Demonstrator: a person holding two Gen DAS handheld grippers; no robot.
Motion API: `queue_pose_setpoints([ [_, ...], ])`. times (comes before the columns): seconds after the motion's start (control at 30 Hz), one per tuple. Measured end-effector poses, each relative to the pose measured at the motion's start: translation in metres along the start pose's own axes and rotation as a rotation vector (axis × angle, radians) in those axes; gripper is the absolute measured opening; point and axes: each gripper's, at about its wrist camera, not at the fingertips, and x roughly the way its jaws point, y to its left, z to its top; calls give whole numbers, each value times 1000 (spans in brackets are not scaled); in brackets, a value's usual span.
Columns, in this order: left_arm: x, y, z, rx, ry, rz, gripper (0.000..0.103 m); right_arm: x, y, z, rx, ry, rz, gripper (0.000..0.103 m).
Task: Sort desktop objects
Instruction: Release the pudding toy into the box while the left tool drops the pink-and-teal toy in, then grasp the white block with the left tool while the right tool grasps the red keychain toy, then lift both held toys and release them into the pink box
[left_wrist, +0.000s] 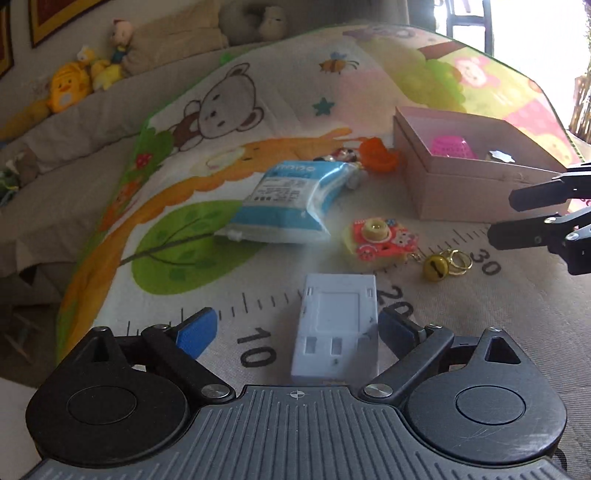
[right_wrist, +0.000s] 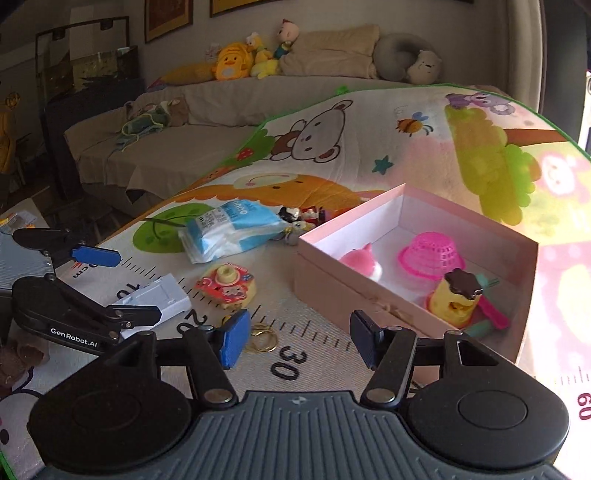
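Observation:
A white plastic adapter (left_wrist: 336, 325) lies on the printed mat between the wide-spread blue pads of my left gripper (left_wrist: 297, 328); the pads do not press on it. From the right wrist view the same adapter (right_wrist: 155, 295) sits between the left gripper's (right_wrist: 122, 286) fingers. My right gripper (right_wrist: 299, 341) stands open over the mat with nothing between its fingers, and gold rings (right_wrist: 262, 339) lie beside its left pad. A toy camera keychain (left_wrist: 380, 240) with a gold bell (left_wrist: 434, 267) and a blue tissue pack (left_wrist: 284, 206) lie further out.
An open pink box (right_wrist: 332, 280) stands to the right, holding a pink basket (right_wrist: 430, 254), a pink toy (right_wrist: 362, 264) and a yellow toy (right_wrist: 456, 299). An orange toy (left_wrist: 376, 155) and small figurines (left_wrist: 340, 157) lie left of the box. A sofa with plush toys (right_wrist: 232, 62) is behind.

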Motion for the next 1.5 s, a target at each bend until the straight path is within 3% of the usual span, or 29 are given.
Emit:
queue_pose_setpoints([
  [0.2,-4,8,-9,-16,5,33,99,49,22,19,102,40,53,61],
  [0.3,-3,7,-13,-24,12,25,99,71,26,31,185,68,47,76],
  [0.4,-2,5,-15,-31,15,6,99,87,38,34,176,92,32,78],
  [0.43,-2,4,-15,-32,16,2,99,90,41,34,164,101,22,76],
  [0.5,-1,3,-15,-30,15,-6,99,91,45,32,133,127,16,58],
  [0.67,1,-1,-16,-35,8,-32,99,66,35,16,109,137,-21,58],
  [0.83,1,-7,-14,-36,-13,-59,97,14,18,-20,61,130,-87,58],
  [0.93,5,-15,-10,-34,-12,-69,87,-16,6,-39,15,110,-181,58],
  [1.07,11,-29,-7,-10,-13,-55,78,-43,-16,-51,64,89,-227,58],
  [1.1,10,-33,-6,0,-14,-58,70,-48,-19,-53,71,81,-235,58],
  [1.17,8,-38,-5,12,-15,-73,53,-52,-22,-55,82,73,-238,58],
  [1.4,-11,-53,-19,50,-18,-125,53,-41,0,-52,73,72,-151,58],
  [1.5,-15,-50,-24,51,-18,-104,54,-32,12,-53,73,88,-102,58],
])
